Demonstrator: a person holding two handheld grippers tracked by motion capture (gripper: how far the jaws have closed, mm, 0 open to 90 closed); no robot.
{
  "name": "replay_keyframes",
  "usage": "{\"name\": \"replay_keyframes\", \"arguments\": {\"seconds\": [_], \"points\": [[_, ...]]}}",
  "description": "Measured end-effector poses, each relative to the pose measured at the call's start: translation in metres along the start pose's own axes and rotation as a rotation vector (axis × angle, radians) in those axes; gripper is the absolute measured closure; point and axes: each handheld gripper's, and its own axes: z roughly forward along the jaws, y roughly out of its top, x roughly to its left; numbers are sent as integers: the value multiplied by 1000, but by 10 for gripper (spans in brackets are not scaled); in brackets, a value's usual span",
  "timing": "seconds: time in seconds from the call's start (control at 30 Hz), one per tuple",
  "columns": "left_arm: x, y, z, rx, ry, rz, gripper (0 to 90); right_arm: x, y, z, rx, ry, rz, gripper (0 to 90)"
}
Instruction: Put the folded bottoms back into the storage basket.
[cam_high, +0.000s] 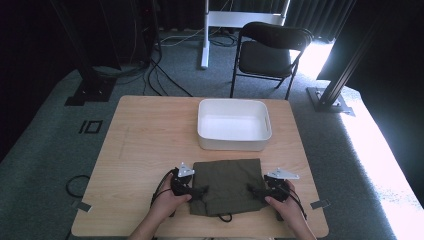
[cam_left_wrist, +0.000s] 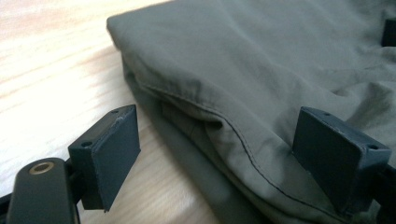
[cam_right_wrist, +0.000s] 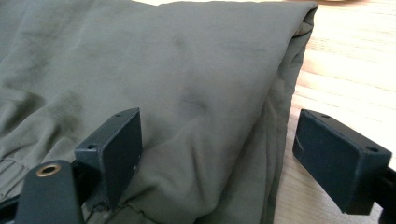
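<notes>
A folded olive-green cloth (cam_high: 227, 182) lies flat on the wooden table (cam_high: 150, 135), near its front edge. My left gripper (cam_high: 200, 191) is at the cloth's left edge, held in a hand. In the left gripper view my left gripper (cam_left_wrist: 224, 158) is open, with the cloth's seamed edge (cam_left_wrist: 233, 135) between the jaws, one pad over bare wood and the other over the fabric. My right gripper (cam_high: 252, 190) is at the cloth's right edge. In the right gripper view my right gripper (cam_right_wrist: 219, 158) is open and straddles the folded edge (cam_right_wrist: 280, 116) in the same way. No pad presses the fabric.
A white rectangular bin (cam_high: 232, 144) stands empty on the table just behind the cloth. A black cord (cam_high: 225, 217) loops out from the cloth's near edge. Beyond the table stands a black folding chair (cam_high: 270, 50), with black frame posts at both sides.
</notes>
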Motion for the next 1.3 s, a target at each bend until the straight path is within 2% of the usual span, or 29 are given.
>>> {"name": "replay_keyframes", "arguments": {"seconds": [0.07,0.13,0.2,0.33,0.4,0.47,0.5,0.57,0.6,0.63,0.67,0.7,0.73,0.83,0.9,0.97,1.03,1.1,1.23,1.3], "points": [[-1,0,1,-6,9,9,158,1,0,0,-2,0,7,154],[-2,0,2,-4,16,10,158,1,0,1,-10,22,22,153],[-3,0,2,-8,25,-1,157,3,0,1,-13,25,41,153],[-5,0,3,-11,32,-8,158,7,1,3,0,-4,6,167],[-5,1,3,-8,23,15,180,9,1,3,3,-18,-23,234],[-8,0,3,-11,17,30,333,13,1,4,8,-22,-57,323],[-10,1,4,-10,23,42,365,14,1,4,7,-17,-76,377],[-11,1,5,-15,2,34,493,19,1,5,7,-2,-108,540],[-11,1,5,-15,2,34,554,19,1,5,7,-2,-108,540],[-10,2,6,-13,-31,23,554,21,1,5,7,3,-114,591],[-9,2,6,-14,-40,26,674,23,1,5,13,26,-108,689],[-9,4,6,-14,-45,39,699,23,1,4,15,27,-108,731],[-8,5,5,-14,-54,29,725,23,2,3,19,26,-118,752],[-7,9,3,-10,-70,31,753,24,5,1,37,22,-130,767],[-9,11,2,-11,-65,42,760,24,7,-2,37,28,-115,771],[-12,14,-1,-19,-48,22,758,23,8,-5,39,40,-101,773],[-13,16,-1,-12,-41,35,757,23,10,-7,36,50,-94,776],[-15,18,-3,-16,-40,42,759,23,13,-11,27,55,-83,778],[-15,25,-9,-42,-55,18,766,26,18,-17,11,60,-89,780],[-15,28,-12,-47,-53,27,771,27,23,-22,-5,78,-83,781]]}}
